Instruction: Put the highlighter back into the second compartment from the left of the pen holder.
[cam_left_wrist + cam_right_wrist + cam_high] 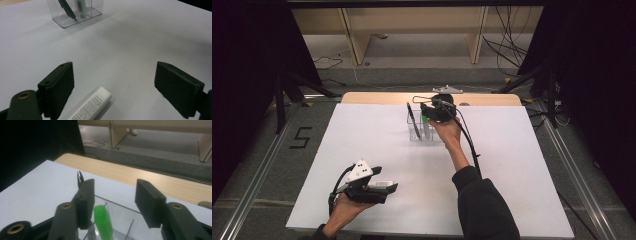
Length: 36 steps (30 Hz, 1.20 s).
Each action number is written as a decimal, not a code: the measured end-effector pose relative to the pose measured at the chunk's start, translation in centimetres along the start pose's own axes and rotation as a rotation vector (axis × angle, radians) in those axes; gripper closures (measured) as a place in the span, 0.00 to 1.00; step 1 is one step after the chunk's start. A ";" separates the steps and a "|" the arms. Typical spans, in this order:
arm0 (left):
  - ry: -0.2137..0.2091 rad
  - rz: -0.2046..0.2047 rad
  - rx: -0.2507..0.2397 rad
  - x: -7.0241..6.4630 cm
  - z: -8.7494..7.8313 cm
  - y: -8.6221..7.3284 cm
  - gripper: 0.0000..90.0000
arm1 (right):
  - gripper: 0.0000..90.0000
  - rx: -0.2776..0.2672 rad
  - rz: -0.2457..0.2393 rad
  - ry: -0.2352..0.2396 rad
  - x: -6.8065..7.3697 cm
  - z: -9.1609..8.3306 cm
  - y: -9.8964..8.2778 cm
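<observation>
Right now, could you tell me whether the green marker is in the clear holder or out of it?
In. The green marker stands inside the clear holder, beside a black pen; the right claw is open above it.

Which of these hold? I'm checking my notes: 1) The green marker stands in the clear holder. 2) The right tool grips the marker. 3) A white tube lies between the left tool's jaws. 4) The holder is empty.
1) True: the green marker stands in the clear holder.
2) False: the right tool is open above it.
3) True: the white tube lies there; the left tool is open.
4) False: it holds the marker and a dark pen.
</observation>
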<state>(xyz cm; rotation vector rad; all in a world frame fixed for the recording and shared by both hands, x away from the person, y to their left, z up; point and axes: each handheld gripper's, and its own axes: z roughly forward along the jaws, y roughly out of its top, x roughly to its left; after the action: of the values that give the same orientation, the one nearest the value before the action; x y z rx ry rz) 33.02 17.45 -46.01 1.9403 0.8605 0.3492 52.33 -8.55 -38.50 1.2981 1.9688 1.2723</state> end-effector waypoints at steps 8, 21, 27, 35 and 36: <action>0.002 -0.001 0.004 0.0 0.0 0.0 0.18 | 0.42 0.015 -0.027 0.043 -0.1 -2.3 -0.4; 0.018 -0.006 0.009 0.2 0.0 0.0 0.18 | 0.38 0.030 -0.110 0.137 0.7 -7.3 -3.6; 0.026 -0.003 0.013 0.2 0.0 0.1 0.18 | 0.36 0.042 -0.113 0.183 0.7 -8.8 -5.3; 0.020 0.012 0.030 0.4 -0.6 0.8 0.18 | 0.35 0.039 -0.131 0.201 0.6 -10.6 -7.5; 0.023 0.016 0.032 0.4 -0.6 0.9 0.18 | 0.35 0.037 -0.130 0.206 0.6 -10.9 -7.9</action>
<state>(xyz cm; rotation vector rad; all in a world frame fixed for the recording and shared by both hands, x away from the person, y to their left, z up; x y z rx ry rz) 33.30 17.86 -44.97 1.9771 0.8703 0.3699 40.06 -13.89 -40.26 1.0713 2.1890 1.3578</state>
